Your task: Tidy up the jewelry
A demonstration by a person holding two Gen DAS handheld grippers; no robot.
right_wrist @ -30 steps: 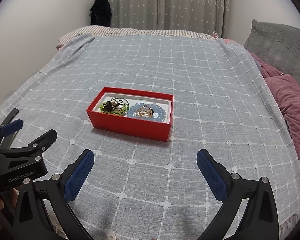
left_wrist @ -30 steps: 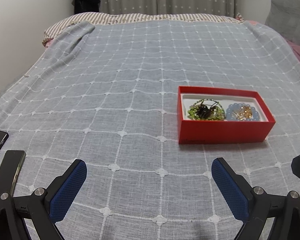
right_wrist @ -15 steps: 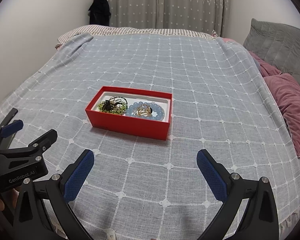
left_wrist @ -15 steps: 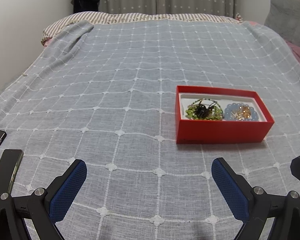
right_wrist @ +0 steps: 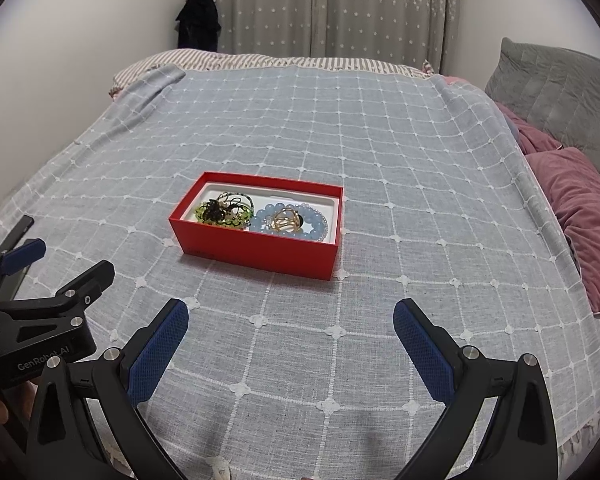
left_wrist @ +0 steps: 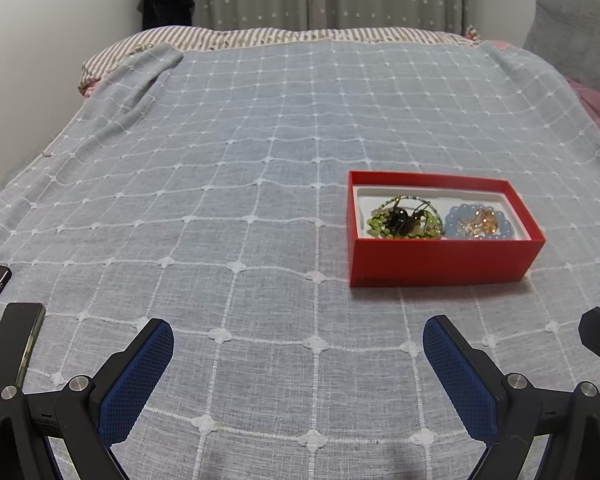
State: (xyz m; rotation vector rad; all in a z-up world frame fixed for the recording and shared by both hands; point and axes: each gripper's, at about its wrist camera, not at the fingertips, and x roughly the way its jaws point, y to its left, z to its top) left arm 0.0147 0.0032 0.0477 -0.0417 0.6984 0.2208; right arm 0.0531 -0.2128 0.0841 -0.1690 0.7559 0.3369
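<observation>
We hover both grippers, left (left_wrist: pixel 298 350) and right (right_wrist: pixel 291 332), jaws apart and empty; the jewelry (right_wrist: pixel 260 215) lies in the red box (right_wrist: pixel 256 254) on the bed (right_wrist: pixel 340 128); any reach should come straight down, gently.

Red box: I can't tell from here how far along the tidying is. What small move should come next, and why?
All the jewelry in view lies in the red box: green beads left, blue bracelet with gold piece right. Both grippers, left and right, are open and short of it. That fits sorted or about to be emptied. Probably just ease the right gripper closer over the box.
</observation>
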